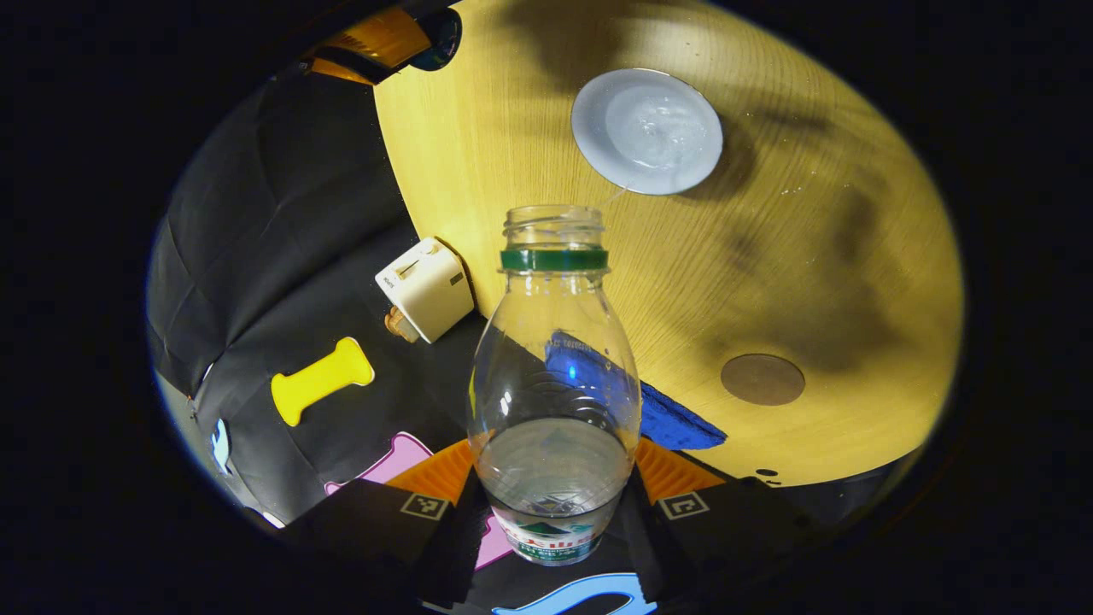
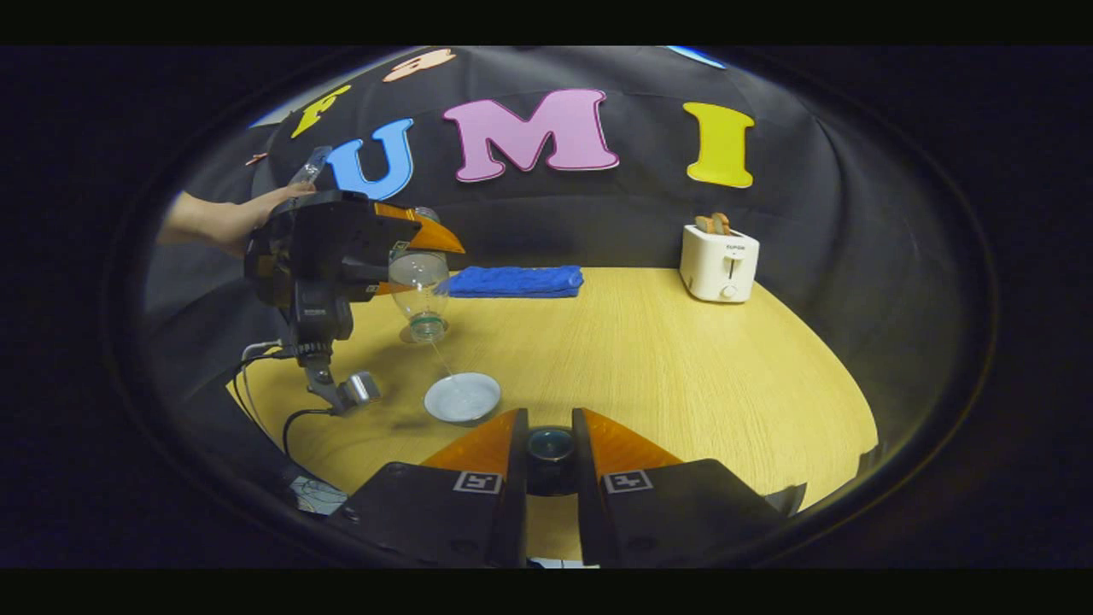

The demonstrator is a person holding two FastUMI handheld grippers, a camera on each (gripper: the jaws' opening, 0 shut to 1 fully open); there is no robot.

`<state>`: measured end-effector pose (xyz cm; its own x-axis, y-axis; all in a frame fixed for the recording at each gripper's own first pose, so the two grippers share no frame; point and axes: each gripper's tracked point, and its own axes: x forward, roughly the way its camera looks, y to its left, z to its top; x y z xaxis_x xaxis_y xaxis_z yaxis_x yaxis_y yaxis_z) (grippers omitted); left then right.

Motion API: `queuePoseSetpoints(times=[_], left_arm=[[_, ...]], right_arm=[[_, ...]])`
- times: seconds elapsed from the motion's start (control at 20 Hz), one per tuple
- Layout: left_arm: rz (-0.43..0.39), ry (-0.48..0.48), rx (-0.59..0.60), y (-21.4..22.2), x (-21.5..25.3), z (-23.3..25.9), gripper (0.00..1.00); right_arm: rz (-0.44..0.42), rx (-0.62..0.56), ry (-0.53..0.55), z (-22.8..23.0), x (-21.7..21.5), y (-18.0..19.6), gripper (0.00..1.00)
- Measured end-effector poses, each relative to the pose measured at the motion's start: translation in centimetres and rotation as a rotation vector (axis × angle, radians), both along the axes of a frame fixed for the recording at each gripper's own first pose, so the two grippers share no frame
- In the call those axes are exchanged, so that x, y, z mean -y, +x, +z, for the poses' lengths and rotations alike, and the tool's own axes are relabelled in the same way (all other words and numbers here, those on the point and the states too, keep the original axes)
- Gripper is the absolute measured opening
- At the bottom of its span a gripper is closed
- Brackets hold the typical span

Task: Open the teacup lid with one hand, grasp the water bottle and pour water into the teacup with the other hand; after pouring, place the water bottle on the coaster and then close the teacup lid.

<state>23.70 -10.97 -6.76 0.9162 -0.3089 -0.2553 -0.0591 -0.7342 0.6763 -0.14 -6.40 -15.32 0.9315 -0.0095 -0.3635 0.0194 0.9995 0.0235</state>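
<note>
In the left gripper view my left gripper (image 1: pixel 551 512) is shut on a clear plastic water bottle (image 1: pixel 553 376) without a cap, a green ring at its neck. The bottle is tipped mouth-down over the white teacup (image 1: pixel 647 131), which holds water. In the right gripper view a thin stream runs from the bottle (image 2: pixel 418 290) into the teacup (image 2: pixel 462 397), and a hand holds the left gripper (image 2: pixel 401 256). My right gripper (image 2: pixel 551 457) is shut on the small dark teacup lid (image 2: pixel 551 444), held off the table near the cup. A round brown coaster (image 1: pixel 762 379) lies bare on the table.
The wooden table (image 2: pixel 666 367) carries a folded blue towel (image 2: pixel 516 281) at its back edge and a white toaster (image 2: pixel 719 261) with bread at the back right. Cables hang under the left gripper's body (image 2: pixel 290 401) at the table's left edge.
</note>
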Motion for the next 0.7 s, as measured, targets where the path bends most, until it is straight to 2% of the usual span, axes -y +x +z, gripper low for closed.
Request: queuePoseSetpoints(times=[0.25, 0.35, 0.4, 0.5, 0.55, 0.7], left_arm=[[0.012, -0.044, -0.017, -0.7, -0.1, -0.6, 0.74], [0.030, -0.068, -0.022, -0.5, -0.6, -1.0, 0.74], [0.036, -0.081, -0.026, -0.5, -0.8, -1.1, 0.74], [0.059, -0.118, -0.038, -0.1, -1.1, -1.1, 0.74], [0.058, -0.149, -0.045, -0.1, -1.0, -0.7, 0.74], [0.118, -0.362, -0.124, -1.0, -2.3, 0.3, 0.74]], right_arm=[[0.021, -0.004, -0.023, 1.4, -0.5, 0.0, 0.28], [0.035, 0.002, -0.037, 2.3, -0.6, 0.2, 0.32], [0.042, 0.000, -0.049, 2.5, -0.5, 0.3, 0.28], [0.053, -0.003, -0.066, 3.2, -0.5, 0.5, 0.28], [0.054, -0.001, -0.067, 3.7, -0.3, 0.6, 0.28], [0.048, 0.007, -0.080, 5.2, 0.0, 1.2, 0.28]])
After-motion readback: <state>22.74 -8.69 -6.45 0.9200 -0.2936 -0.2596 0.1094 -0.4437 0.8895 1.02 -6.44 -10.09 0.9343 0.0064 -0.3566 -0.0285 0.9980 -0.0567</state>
